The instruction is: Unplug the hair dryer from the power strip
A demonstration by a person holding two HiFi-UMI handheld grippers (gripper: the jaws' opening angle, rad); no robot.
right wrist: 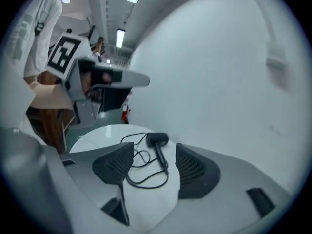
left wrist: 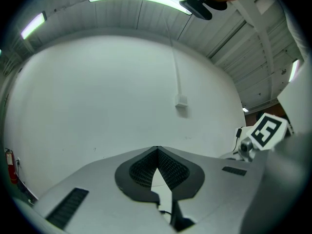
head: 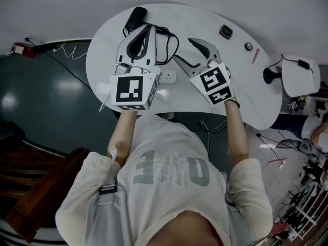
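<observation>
The worktop [head: 246, 91] is white, smooth and faintly glossy. The hair dryer [right wrist: 157, 139] looks like matt black plastic, and its cord [right wrist: 148, 186] is smooth and black. The left gripper [left wrist: 157, 150] and right gripper [right wrist: 153, 160] have matt grey plastic shells and black mesh-textured pads [right wrist: 194, 168]. The dark floor [head: 46, 96] shines.

From the head we look steeply down onto the tabletop [head: 236, 86]. The camera on the left hand-held gripper [head: 145, 32] faces almost level, past its jaws, at a wall [left wrist: 97, 96]. The one on the right hand-held gripper [head: 183, 49] tilts down. The hair dryer [right wrist: 157, 139] ahead of its jaws also shows in the head view.
</observation>
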